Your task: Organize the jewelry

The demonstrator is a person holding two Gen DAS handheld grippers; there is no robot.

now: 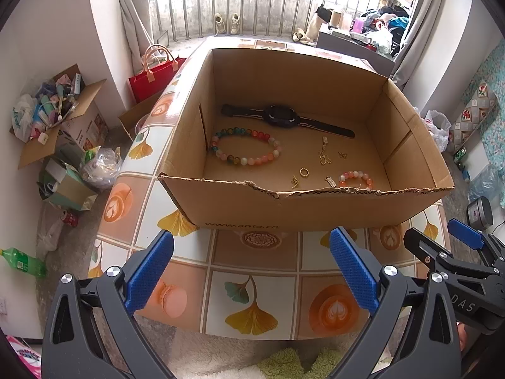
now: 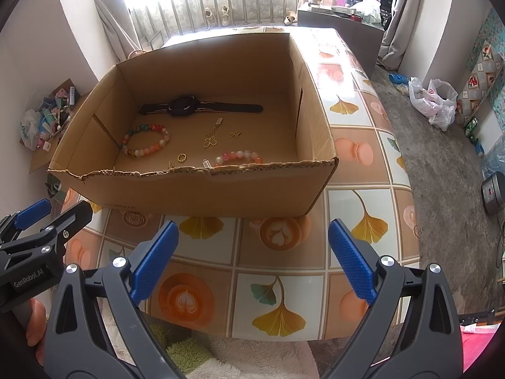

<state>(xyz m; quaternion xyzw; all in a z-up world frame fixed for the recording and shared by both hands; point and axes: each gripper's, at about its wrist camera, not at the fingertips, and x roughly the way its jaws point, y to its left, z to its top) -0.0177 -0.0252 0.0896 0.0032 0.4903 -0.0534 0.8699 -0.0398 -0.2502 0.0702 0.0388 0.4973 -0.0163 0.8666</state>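
An open cardboard box (image 1: 315, 211) sits on a table (image 1: 252, 284), filling the centre of both views. Inside, a watch (image 1: 284, 117) lies along the far side of the floor. Below it in frame, at left, lies a large bead bracelet (image 1: 246, 147). Right of that bracelet lie a pendant chain (image 1: 323, 153) and a small charm (image 1: 343, 155). Nearest the front wall lie a ring (image 1: 304, 172), another charm (image 1: 295, 181) and, at lower right, a small bead bracelet (image 1: 355, 179).
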